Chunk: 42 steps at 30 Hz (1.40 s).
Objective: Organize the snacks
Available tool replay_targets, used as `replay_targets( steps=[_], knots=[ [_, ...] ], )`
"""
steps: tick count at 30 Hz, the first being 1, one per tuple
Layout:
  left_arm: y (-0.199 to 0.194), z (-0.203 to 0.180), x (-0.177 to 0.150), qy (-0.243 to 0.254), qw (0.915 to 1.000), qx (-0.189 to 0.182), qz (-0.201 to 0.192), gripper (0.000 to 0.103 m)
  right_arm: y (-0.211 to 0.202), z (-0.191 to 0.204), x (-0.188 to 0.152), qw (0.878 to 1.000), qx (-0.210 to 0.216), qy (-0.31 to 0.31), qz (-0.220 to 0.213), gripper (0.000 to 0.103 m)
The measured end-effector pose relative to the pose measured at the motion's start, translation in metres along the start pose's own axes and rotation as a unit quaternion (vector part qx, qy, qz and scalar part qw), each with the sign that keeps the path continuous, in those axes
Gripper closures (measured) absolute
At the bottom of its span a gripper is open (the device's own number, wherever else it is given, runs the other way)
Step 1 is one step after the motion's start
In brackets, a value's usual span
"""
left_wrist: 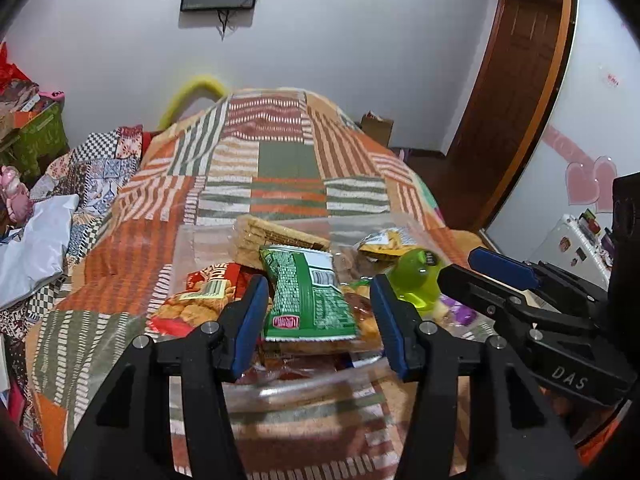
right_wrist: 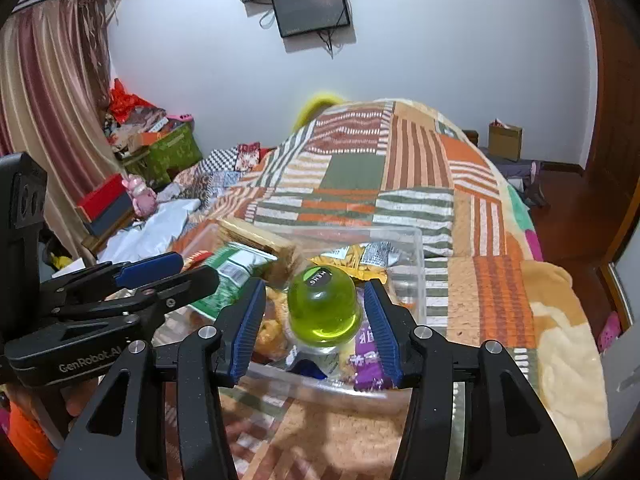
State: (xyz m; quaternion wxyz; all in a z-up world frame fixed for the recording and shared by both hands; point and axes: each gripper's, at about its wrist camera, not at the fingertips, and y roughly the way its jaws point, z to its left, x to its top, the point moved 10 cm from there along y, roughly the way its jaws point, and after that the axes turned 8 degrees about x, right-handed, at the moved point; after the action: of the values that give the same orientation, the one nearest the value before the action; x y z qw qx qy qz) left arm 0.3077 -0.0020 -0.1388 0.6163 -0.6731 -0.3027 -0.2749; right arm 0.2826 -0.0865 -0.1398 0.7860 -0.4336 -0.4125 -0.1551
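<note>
Clear plastic bin on quilt: green packet, wafers, green jelly cup. Left gripper and right gripper: fingers apart, gripping nothing.

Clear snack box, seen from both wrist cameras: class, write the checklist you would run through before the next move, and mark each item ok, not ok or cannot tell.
1. Left gripper unloaded: ok. Its jaws are open and the green packet lies between them unpressed.
2. Right gripper unloaded: ok. A gap shows between one pad and the green translucent cup.
3. Green packet inside the clear box: ok. It rests on top of other snacks.
4. Cup seated steadily: cannot tell. Its base is hidden.
5. Red packet fully inside the box: cannot tell. The clear wall is hard to trace.
6. Grippers apart from each other: ok.
</note>
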Motion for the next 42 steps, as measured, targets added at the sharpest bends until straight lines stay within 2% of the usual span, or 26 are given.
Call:
replay_targets(
  steps=[5,10,12,14,18,20,21,23,29,35,42],
  knots=[
    [-0.037,-0.001,0.009,-0.005,0.9995,-0.001,-0.031,0.051,-0.032,0.014,0.008,1.0,0.004,-0.007,-0.025,0.055],
    [-0.085,-0.002,0.018,-0.007,0.9968,0.013,-0.078,0.05,-0.068,0.031,0.014,0.998,0.003,-0.023,-0.055,0.055],
    [-0.102,-0.002,0.02,-0.01,0.9953,0.02,-0.094,0.045,-0.082,0.038,0.016,0.997,0.002,-0.031,-0.066,0.055],
    [-0.12,-0.002,0.021,-0.01,0.9933,0.027,-0.112,0.041,-0.094,0.044,0.016,0.996,-0.004,-0.04,-0.077,0.049],
    [-0.148,-0.003,0.018,-0.012,0.9895,0.04,-0.138,0.033,-0.113,0.051,0.015,0.994,-0.011,-0.051,-0.093,0.047],
    [-0.156,-0.004,0.016,-0.013,0.9882,0.044,-0.146,0.029,-0.12,0.053,0.014,0.994,-0.011,-0.051,-0.101,0.035],
    [-0.162,-0.004,0.014,-0.011,0.9871,0.049,-0.152,0.026,-0.124,0.054,0.012,0.993,-0.014,-0.051,-0.107,0.033],
    [-0.168,-0.003,0.01,-0.01,0.9858,0.055,-0.158,0.022,-0.128,0.053,0.011,0.992,-0.022,-0.054,-0.112,0.029],
    [-0.178,-0.003,-0.004,-0.01,0.9842,0.064,-0.165,0.017,-0.135,0.047,0.002,0.991,-0.05,-0.042,-0.119,0.024],
    [-0.181,-0.006,-0.017,-0.002,0.9836,0.072,-0.165,0.014,-0.139,0.047,-0.009,0.989,-0.075,-0.044,-0.12,0.024],
    [-0.182,-0.008,-0.03,0.0,0.9843,0.074,-0.161,0.013,-0.141,0.047,-0.017,0.99,-0.075,-0.038,-0.116,0.024]
  ],
)
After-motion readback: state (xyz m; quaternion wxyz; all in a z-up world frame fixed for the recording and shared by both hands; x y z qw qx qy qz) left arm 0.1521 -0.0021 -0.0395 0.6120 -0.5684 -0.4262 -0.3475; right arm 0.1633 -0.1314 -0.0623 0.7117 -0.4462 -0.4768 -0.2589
